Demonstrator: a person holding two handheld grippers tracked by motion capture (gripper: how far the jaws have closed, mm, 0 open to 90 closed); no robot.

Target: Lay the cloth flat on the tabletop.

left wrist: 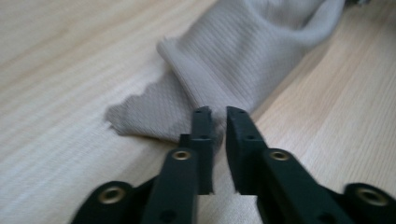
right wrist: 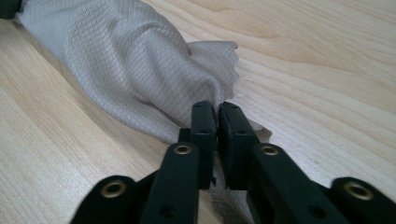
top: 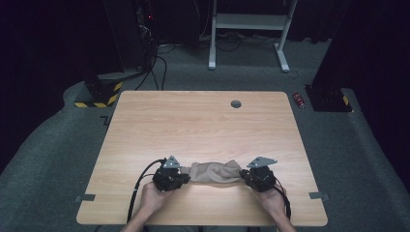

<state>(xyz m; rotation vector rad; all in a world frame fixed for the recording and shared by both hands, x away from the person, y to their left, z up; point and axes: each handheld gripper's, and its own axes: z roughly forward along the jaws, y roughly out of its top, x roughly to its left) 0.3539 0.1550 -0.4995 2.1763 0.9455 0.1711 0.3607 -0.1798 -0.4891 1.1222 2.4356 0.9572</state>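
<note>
Both grippers pinch the beige cloth (top: 214, 172) ends — right gripper (right wrist: 216, 106) firmly clamped, left gripper (left wrist: 218, 111) barely on the hem; a pull likely slips it free.

The table (top: 203, 125) is being looked down on from a fixed spot above its near edge, facing forward, far enough back that the floor around it is being taken in too. The two gripper views are being shot from right on the tools, low and super close, along the fingers (left wrist: 203, 135) and fingers (right wrist: 204, 135). The beige cloth (top: 215, 171) is being shared by all three, caught from opposite ends.
</note>
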